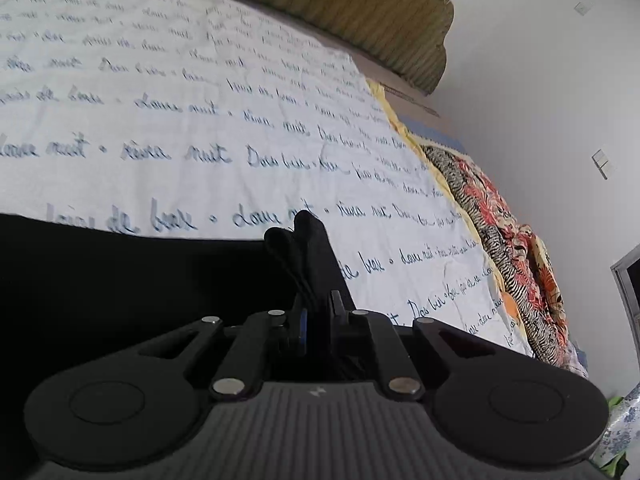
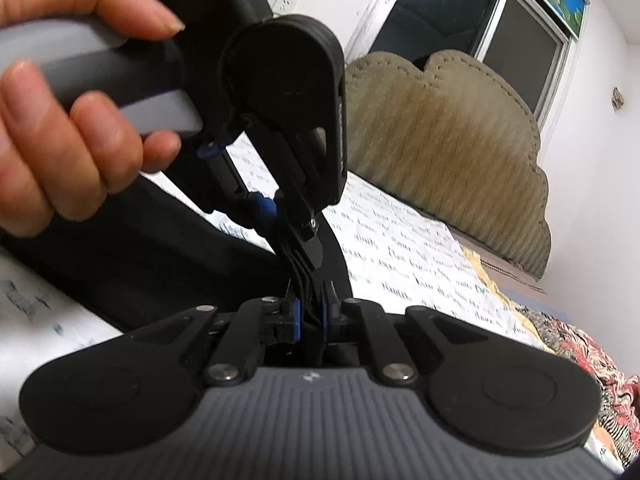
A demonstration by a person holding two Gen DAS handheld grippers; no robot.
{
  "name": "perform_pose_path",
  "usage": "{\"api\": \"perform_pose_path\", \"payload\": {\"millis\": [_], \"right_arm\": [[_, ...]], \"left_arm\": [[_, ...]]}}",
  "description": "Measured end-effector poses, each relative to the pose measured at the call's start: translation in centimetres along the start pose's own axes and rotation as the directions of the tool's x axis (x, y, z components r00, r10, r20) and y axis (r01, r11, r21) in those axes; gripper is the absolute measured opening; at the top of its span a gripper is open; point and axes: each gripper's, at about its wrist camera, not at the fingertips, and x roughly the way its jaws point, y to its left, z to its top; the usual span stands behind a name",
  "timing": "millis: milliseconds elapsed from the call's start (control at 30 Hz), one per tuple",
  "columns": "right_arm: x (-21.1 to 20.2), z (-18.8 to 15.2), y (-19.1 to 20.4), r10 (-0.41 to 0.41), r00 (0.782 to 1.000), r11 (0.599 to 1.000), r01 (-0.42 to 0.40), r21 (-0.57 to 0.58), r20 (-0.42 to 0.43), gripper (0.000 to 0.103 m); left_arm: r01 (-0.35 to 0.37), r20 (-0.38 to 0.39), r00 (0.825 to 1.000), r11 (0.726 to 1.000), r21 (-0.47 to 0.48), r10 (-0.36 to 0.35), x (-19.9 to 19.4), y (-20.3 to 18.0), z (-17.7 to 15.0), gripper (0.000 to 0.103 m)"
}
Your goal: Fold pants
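- Bed [image 1: 168, 92] in a white-walled room, spread with a script-printed sheet; padded headboard [image 2: 448, 128] behind
- Black pants [image 1: 120, 280] lie on the sheet; soft, limp, light; likely to sag
- Left gripper [image 1: 316, 312] and right gripper [image 2: 312, 312]: jaws closed on bunched pants edge; best hold there, at the layered hem

Home bedroom. Bed takes up most of both views: white bedsheet [image 1: 200, 92] printed with rows of cursive script, padded ribbed headboard [image 2: 448, 152] with scalloped top edge at 1 o'clock in the right wrist view. Crumpled floral and zebra-print blanket [image 1: 508, 248] along the bed's edge at 3 o'clock in the left wrist view. Plain white wall [image 1: 540, 80] with light switches [image 1: 603, 163]; dark sliding window [image 2: 480, 16] above the headboard at 12 to 1 o'clock.
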Motion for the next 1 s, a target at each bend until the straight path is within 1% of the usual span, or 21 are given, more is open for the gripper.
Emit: {"api": "perform_pose_path", "payload": {"millis": [133,267,367,433,567,733,867,1000], "right_arm": [[-0.5,1.6,1.9,0.04,0.999,0.999,-0.04,-0.009,0.023,0.01],[-0.8,3.1,4.4,0.101,0.994,0.995,-0.101,-0.006,0.041,0.01],[-0.6,4.1,6.4,0.161,0.986,0.987,-0.162,0.004,0.043,0.01],[-0.3,4.7,7.8,0.203,0.979,0.979,-0.203,0.01,0.034,0.01],[0.1,5.8,10.0,0.296,0.955,0.954,-0.297,0.047,0.028,0.01],[0.4,7.1,13.0,0.36,0.932,0.932,-0.361,0.023,0.035,0.01],[0.3,7.6,15.3,0.405,0.914,0.914,-0.405,-0.003,0.038,0.01],[0.8,7.7,16.5,0.426,0.904,0.905,-0.426,-0.02,0.026,0.01]], "left_arm": [[-0.014,0.036,0.999,1.0,-0.002,0.015,-2.3,1.8,0.2,0.009],[-0.034,0.062,0.997,0.998,-0.05,0.037,-4.7,5.1,0.1,0.009],[-0.062,0.08,0.994,0.995,-0.084,0.069,-6.4,7.9,-0.1,0.009],[-0.075,0.084,0.993,0.99,-0.116,0.085,-7.5,9.8,-0.2,0.009],[-0.104,0.096,0.988,0.981,-0.164,0.121,-9.6,13.5,-0.7,0.009],[-0.138,0.117,0.979,0.968,-0.208,0.165,-12.3,17.0,-1.1,0.009],[-0.199,0.139,0.963,0.958,-0.204,0.23,-14.1,18.5,-1.4,0.009],[-0.242,0.135,0.954,0.952,-0.188,0.269,-14.4,19.4,-1.6,0.009]]}}
